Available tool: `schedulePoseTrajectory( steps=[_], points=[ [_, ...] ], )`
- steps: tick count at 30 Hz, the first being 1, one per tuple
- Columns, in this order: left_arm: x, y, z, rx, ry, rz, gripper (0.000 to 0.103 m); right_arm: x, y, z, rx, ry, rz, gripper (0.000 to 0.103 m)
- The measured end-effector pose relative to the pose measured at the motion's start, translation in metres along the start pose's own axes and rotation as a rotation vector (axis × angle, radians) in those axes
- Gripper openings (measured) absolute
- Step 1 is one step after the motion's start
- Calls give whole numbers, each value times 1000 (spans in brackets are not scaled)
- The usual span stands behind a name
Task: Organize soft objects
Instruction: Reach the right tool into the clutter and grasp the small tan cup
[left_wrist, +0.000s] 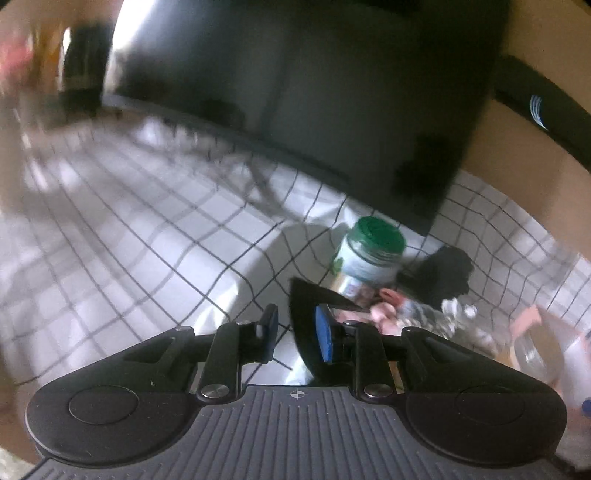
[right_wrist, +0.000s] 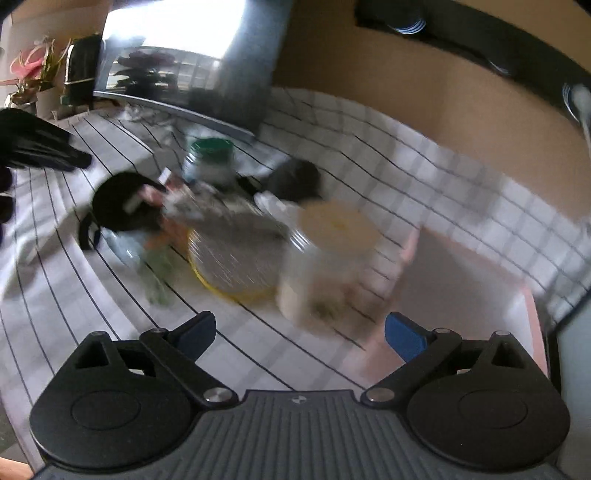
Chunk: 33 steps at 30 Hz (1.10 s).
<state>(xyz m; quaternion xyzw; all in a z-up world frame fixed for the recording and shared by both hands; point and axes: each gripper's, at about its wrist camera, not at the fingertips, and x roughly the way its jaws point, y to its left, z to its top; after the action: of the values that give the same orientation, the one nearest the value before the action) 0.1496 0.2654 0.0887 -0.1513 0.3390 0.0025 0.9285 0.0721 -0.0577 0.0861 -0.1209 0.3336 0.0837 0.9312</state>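
Here a white cloth with a dark grid covers the table, and the soft things lie heaped at its middle around a green-lidded jar and a black bundle. The right gripper hangs spread and empty. The left gripper pinches a thin black piece.

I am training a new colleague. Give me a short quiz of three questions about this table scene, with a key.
1. True or false: the right hand-held gripper is shut.
2. In the left wrist view, which colour is the lid of the jar? A red, B green, C blue.
3. Fill in: the tablecloth is white with dark lines in a ____ pattern.
Key: 1 false, it is open and empty; 2 B; 3 checked.
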Motion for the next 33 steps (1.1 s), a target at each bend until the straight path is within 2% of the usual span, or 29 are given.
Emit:
schedulePoseTrajectory(
  steps=[3, 7, 9, 12, 16, 17, 19, 22, 23, 26, 33],
  points=[
    [25, 17, 16, -15, 55, -48, 25, 6, 20, 19, 33, 24, 11, 98],
    [36, -2, 40, 131, 46, -153, 25, 13, 44, 28, 26, 54, -33, 98],
    [44, -15, 48, 171, 66, -172, 25, 8, 49, 27, 24, 58, -38, 98],
    [61, -35, 51, 198, 110, -173, 25, 0, 48, 27, 12, 49, -43, 98],
    [84, -50, 46, 164, 142, -153, 25, -10, 44, 23, -33, 20, -56, 98],
    [91, -53, 44, 162, 164, -150, 25, -11, 40, 21, -24, 17, -71, 98],
    [100, -60, 36, 209, 196, -142, 26, -8, 33, 16, 19, 35, -46, 98],
    [108, -60, 27, 250, 202, -84, 29, -2, 28, 8, 43, 80, -38, 98],
    [110, -58, 25, 243, 213, -86, 35, -2, 28, 6, 42, 76, -33, 98],
    [112, -54, 22, 244, 206, -85, 41, -1, 26, -1, 48, 85, -33, 98],
    [115, -59, 16, 290, 181, -83, 41, 7, 30, -1, 27, 93, -19, 98]
  ],
)
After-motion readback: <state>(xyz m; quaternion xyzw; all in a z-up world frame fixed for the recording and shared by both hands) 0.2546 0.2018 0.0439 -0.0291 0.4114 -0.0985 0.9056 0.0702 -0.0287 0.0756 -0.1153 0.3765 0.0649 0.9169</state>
